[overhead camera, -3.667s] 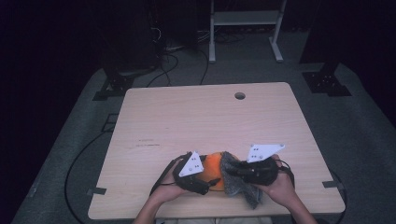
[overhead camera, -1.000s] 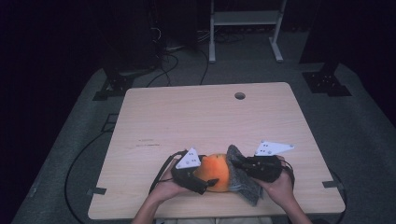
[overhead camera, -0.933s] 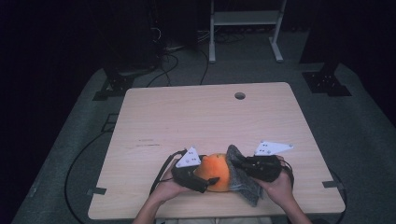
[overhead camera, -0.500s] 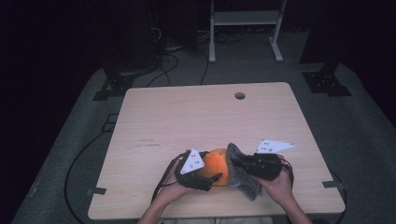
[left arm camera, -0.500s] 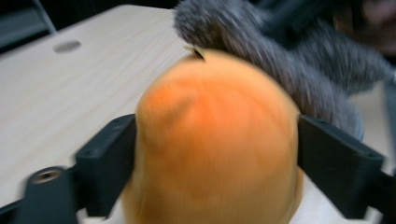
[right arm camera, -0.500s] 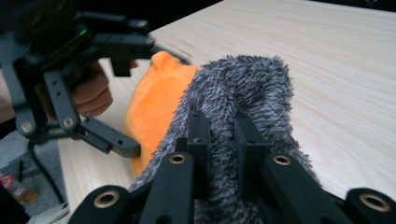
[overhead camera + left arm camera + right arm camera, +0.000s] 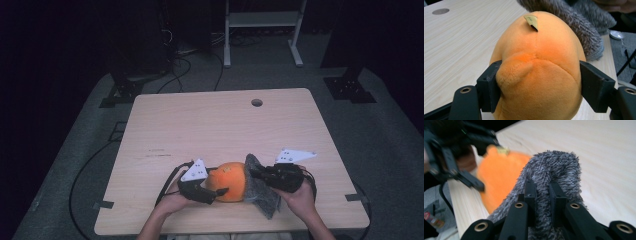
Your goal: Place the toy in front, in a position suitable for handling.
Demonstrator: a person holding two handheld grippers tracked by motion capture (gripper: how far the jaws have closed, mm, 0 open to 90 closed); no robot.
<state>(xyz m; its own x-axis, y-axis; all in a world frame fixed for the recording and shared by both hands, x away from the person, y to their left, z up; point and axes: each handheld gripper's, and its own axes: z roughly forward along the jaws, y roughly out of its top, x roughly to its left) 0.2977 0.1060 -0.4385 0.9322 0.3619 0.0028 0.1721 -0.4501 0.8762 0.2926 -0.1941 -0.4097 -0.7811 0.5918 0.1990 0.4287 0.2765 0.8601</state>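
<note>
The left gripper (image 7: 216, 192) is pressing its jaws against both flanks of the orange plush toy (image 7: 231, 181) – they have just been closing on it, and the soft body is bulging between the pads. The toy is resting on the worktop (image 7: 210, 125) near the front edge, roughly midway along it. The right gripper (image 7: 256, 175) is pinching a fold of the grey fuzzy cloth (image 7: 260, 192) – its jaws are nearly together. The cloth is lying against the toy's right side, draping toward the front edge.
</note>
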